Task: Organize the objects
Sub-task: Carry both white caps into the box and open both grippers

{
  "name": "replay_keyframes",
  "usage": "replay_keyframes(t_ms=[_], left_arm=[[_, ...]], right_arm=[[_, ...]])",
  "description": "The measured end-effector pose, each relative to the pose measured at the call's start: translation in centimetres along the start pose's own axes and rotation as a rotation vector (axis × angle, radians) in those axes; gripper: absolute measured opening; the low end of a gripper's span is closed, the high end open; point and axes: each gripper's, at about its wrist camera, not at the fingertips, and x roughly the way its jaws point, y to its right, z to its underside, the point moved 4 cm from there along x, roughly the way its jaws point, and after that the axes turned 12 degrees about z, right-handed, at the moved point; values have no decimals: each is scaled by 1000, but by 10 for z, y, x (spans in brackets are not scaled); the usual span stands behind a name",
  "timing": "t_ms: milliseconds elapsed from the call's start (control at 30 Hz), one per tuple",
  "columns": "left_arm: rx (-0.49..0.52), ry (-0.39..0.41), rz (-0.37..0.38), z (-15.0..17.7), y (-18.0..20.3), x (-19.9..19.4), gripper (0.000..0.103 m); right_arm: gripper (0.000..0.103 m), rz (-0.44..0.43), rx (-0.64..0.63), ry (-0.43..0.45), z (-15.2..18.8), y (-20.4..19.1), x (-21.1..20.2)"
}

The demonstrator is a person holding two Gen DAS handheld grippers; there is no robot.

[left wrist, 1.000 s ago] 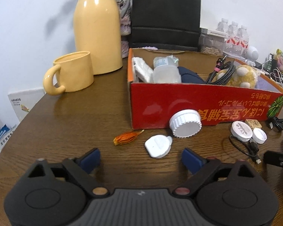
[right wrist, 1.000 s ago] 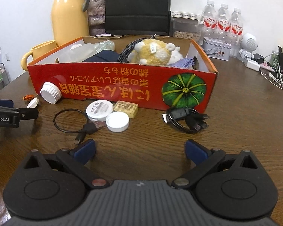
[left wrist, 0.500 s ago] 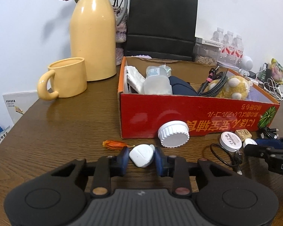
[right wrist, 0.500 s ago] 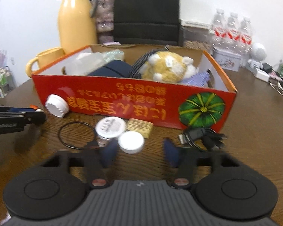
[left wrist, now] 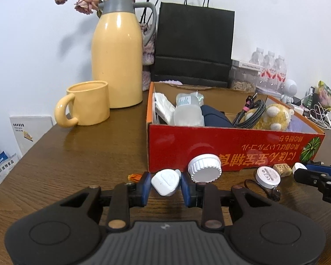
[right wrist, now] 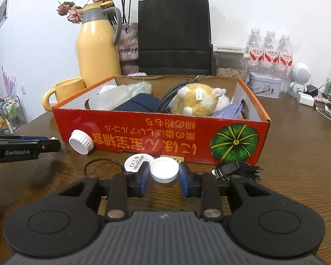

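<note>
While both grippers are sitting low over the counter (left wrist: 81, 154) with a small item between each pair of pads, the step in hand appears to be lifting those two items and carrying them into the red cardboard box (left wrist: 231, 148). To do it well, each gripper is best raised straight up before moving toward the box, so that neither load is dragging on the wood or knocking the ribbed white jar lid (left wrist: 204, 170) leaning against the box front. The box wall is standing tall in front of both grippers, so the lift is needing to clear its rim before any release, and the release is best made over a free patch beside the plush toy (right wrist: 198, 102). The left gripper (left wrist: 165, 184) is narrowed and clamped on the small white plug-shaped device (left wrist: 165, 182), its blue pads pressing on both sides. The right gripper (right wrist: 164, 175) is likewise drawn in and clamped on the round white cap (right wrist: 164, 169), which is lying just in front of the box, beside the white disc-shaped charger (right wrist: 138, 162) and near the black cable bundle (right wrist: 238, 170).
</note>
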Motion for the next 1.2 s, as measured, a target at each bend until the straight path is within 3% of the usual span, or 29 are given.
replay_keyframes(t_ms=[233, 533, 833, 1200], left_arm=[[-11, 93, 11, -15, 11, -18, 28], [26, 141, 36, -53, 37, -11, 28], [27, 187, 35, -89, 47, 7, 28], [9, 196, 20, -112, 45, 43, 28]], right_arm=[[29, -6, 5, 85, -11, 0, -12], [29, -23, -6, 173, -47, -6, -14], [29, -41, -35, 208, -75, -17, -1], [30, -56, -38, 223, -95, -31, 31]])
